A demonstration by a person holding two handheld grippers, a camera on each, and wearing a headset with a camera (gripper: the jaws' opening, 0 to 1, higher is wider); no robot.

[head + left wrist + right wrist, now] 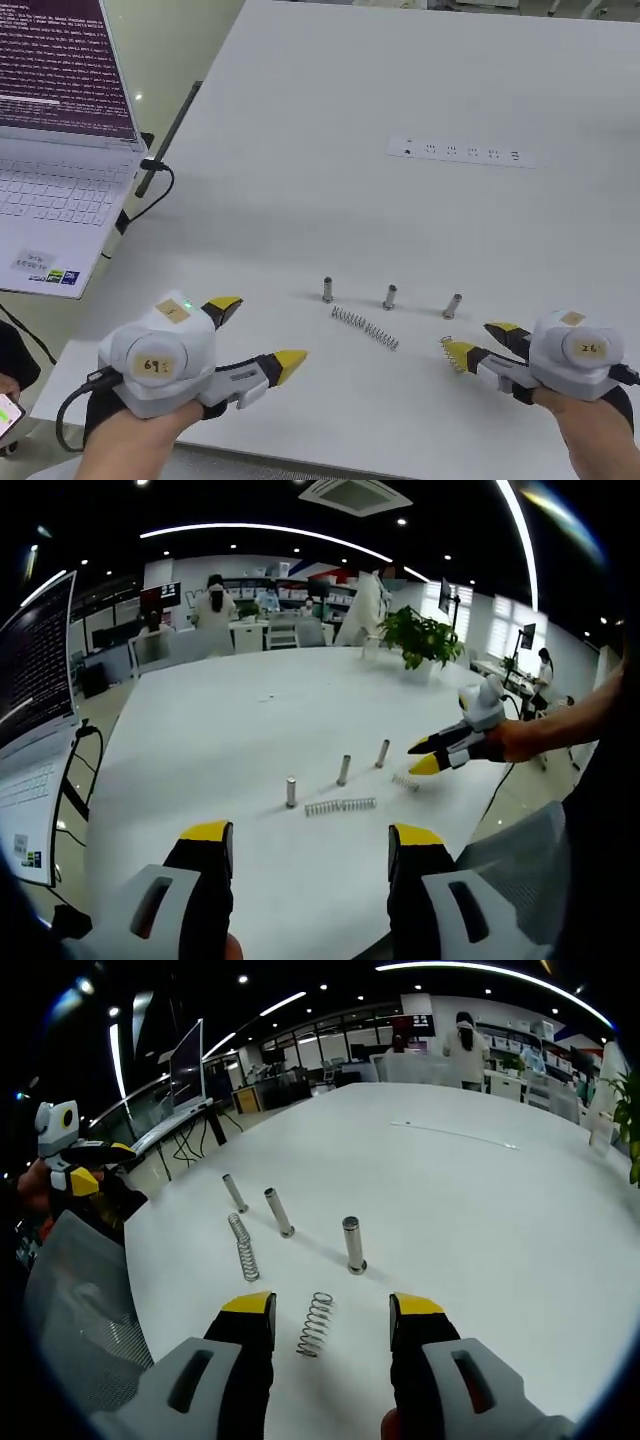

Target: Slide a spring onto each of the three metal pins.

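Hovering spread and empty at the left is the left hand-held gripper (258, 332). The left pin (327, 290), middle pin (390, 296) and right pin (452, 306) stand bare on the tabletop (400, 220). A long spring (365, 328) lies just before them, and a short spring (315, 1323) lies loose between the spread jaws of the right hand-held gripper (480, 340). No pin is fitted yet.

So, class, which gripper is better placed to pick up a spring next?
Right. The right gripper, open, has the short spring just ahead of its jaws, beside a pin; the left gripper, also open, has no spring that close.
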